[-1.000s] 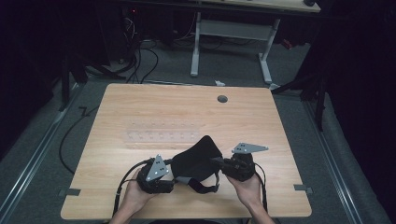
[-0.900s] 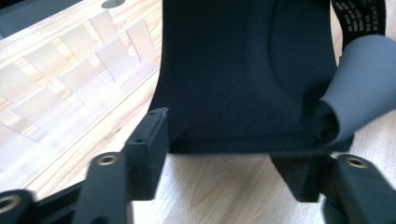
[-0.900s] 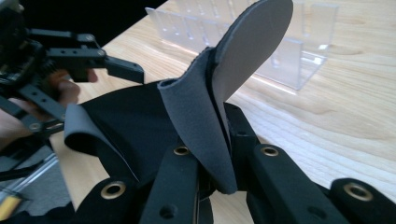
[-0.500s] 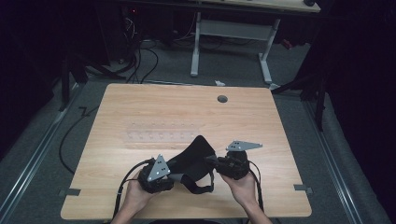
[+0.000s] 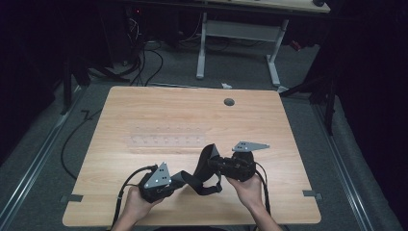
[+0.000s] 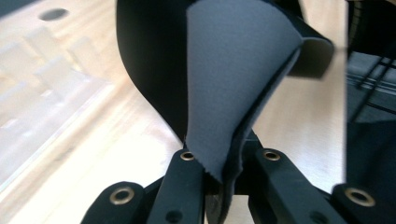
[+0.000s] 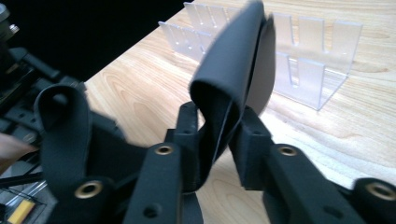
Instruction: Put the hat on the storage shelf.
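A black fabric piece with straps (image 5: 199, 171) hangs between both grippers over the table's front edge. My left gripper (image 5: 166, 183) is shut on its left end; in the left gripper view the grey inner side of the fabric (image 6: 233, 84) rises folded from between the jaws. My right gripper (image 5: 215, 163) is shut on the right end, where a fold of the fabric (image 7: 233, 79) stands up between its jaws and a strap loop (image 7: 63, 126) curls at the left. The fabric sags to the table between the hands.
A clear plastic slotted rack (image 5: 166, 139) lies flat in the middle of the wooden table (image 5: 144, 110), just beyond the grippers. A round cable hole (image 5: 229, 102) sits near the far edge. Cables and another desk's white legs (image 5: 274, 57) stand beyond the table.
The hands have drawn apart, the left one back and to the left, so the fabric is stretched longer and lower between them. Both grippers stay shut on it.
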Motion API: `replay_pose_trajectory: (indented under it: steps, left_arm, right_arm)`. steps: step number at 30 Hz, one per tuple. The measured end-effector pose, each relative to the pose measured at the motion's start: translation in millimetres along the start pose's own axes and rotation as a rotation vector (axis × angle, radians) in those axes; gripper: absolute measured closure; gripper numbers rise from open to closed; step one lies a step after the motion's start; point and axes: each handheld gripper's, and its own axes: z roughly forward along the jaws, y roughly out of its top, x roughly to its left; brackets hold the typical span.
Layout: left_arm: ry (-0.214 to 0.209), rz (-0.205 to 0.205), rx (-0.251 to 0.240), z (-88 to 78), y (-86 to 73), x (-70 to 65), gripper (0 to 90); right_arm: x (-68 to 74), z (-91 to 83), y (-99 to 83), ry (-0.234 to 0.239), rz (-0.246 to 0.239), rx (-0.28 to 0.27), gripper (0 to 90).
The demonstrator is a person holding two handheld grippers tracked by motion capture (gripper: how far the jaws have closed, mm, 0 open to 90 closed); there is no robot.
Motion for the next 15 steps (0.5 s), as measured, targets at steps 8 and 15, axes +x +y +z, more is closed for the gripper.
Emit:
replay_pose_trajectory:
  steps: [8, 15]
  left_arm:
    - [0.006, -0.046, -0.011, -4.5, 3.4, 0.0, 86.4]
    - [-0.009, -0.11, -0.079, -17.0, 12.3, 4.3, 86.4]
  right_arm:
    - [-17.0, -17.6, -4.0, -0.001, 0.04, -0.074, 51.0]
    - [-41.1, -30.8, -30.1, -0.194, 0.02, -0.075, 46.2]
